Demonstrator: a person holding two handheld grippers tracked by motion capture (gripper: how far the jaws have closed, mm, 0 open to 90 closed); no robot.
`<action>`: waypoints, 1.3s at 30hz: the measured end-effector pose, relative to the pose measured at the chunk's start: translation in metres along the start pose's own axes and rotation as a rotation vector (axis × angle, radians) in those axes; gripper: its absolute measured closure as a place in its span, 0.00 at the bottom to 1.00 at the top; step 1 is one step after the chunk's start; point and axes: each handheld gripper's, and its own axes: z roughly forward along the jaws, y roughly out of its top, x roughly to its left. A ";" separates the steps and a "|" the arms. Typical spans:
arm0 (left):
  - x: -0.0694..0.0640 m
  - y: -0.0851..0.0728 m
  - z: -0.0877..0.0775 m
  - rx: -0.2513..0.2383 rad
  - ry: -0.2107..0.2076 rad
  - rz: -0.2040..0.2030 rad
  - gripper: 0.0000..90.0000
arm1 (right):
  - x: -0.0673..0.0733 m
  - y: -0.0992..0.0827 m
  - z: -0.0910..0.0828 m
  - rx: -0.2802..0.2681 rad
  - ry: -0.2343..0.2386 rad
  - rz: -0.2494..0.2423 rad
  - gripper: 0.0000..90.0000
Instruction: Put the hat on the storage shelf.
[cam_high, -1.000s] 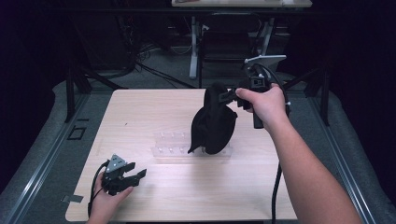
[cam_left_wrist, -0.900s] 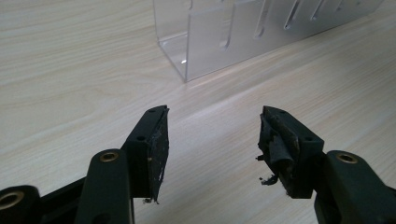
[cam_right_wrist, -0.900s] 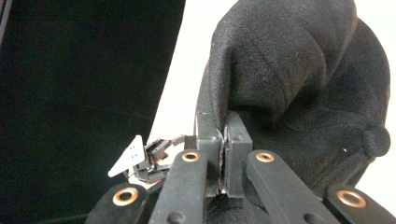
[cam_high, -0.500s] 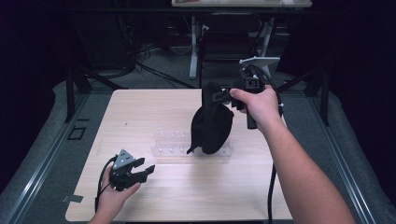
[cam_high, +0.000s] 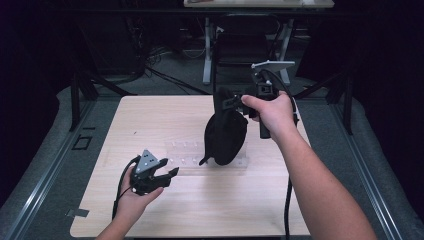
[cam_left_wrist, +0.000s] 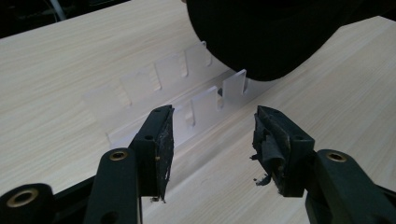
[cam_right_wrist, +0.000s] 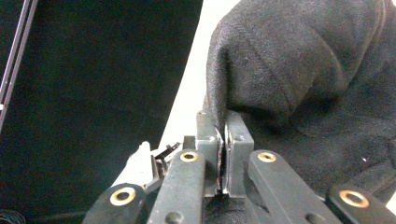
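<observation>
The right gripper (cam_high: 231, 101) was clamped on the top edge of a black cloth pouch (cam_high: 225, 137), a fold of the fabric pinched thin between its jaws in the right gripper view (cam_right_wrist: 223, 140). The pouch hung with its long axis nearly upright, its rounded bottom resting on or just above the right end of a clear plastic rack (cam_high: 187, 155) near the middle of the table (cam_high: 150, 115); whether it touched I could not tell. The rack lay lengthwise across the table, its low dividers faint against the pale wood. The left gripper (cam_high: 167, 175) hovered near the front left part of the table, its jaws apart with nothing between them, having just been closing a little; they pointed toward the rack's near side (cam_left_wrist: 187, 112). Bare wood lay open all around the rack, widest to the left and toward the back edge. The pouch's lower half hid the rack's right end, and the room beyond the table was too dark to make out.
</observation>
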 end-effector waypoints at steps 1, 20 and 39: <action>0.000 0.000 0.000 0.000 0.000 0.000 0.54 | 0.000 0.000 0.000 0.000 0.000 0.000 0.97; -0.049 0.037 0.021 -0.021 -0.062 0.143 0.75 | 0.007 0.001 0.009 -0.005 0.030 -0.008 0.96; -0.061 0.058 0.030 -0.016 -0.045 0.197 0.88 | 0.009 0.001 0.013 -0.003 0.037 -0.013 0.95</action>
